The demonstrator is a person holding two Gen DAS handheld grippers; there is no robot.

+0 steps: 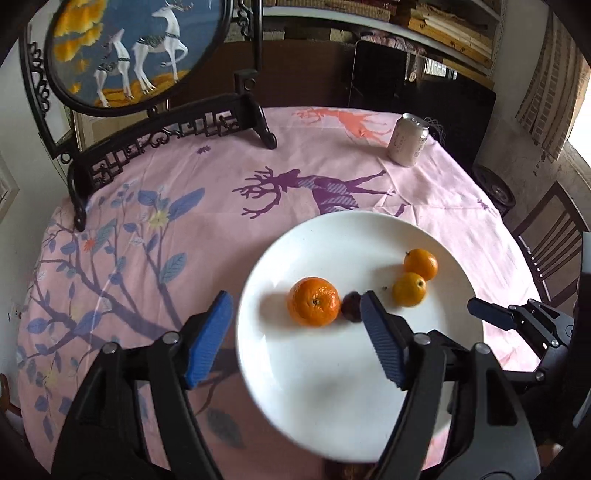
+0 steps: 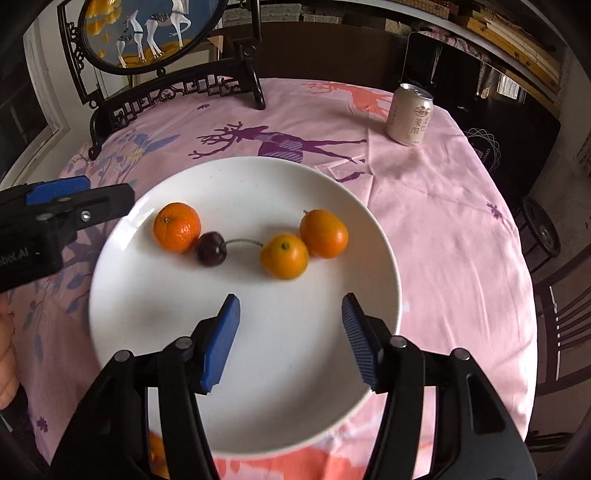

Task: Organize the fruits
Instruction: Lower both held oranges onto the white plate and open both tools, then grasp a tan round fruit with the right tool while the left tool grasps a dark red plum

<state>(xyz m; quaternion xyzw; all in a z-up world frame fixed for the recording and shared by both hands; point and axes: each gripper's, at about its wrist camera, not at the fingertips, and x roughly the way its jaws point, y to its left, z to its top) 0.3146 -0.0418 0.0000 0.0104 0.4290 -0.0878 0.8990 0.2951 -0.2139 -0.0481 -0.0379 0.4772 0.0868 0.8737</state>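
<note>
A white plate (image 1: 332, 402) (image 2: 266, 369) lies on the pink tablecloth. On it are a mandarin (image 1: 313, 301) (image 2: 177, 226), a dark cherry (image 1: 351, 306) (image 2: 211, 248) with a stem touching it, and two small oranges (image 1: 409, 289) (image 1: 420, 263) (image 2: 284, 256) (image 2: 324, 233) side by side. My left gripper (image 1: 297, 314) is open and empty above the plate's left edge, its right finger just in front of the cherry. My right gripper (image 2: 290, 314) is open and empty over the plate's near half. Each gripper shows in the other's view (image 1: 495, 314) (image 2: 74, 195).
A drink can (image 1: 408, 139) (image 2: 409, 114) stands at the far right of the table. A black carved stand with a round deer picture (image 1: 129, 55) (image 2: 147, 33) is at the back left. A wooden chair (image 1: 550, 243) stands to the right. An orange object (image 2: 157, 452) shows under my right gripper.
</note>
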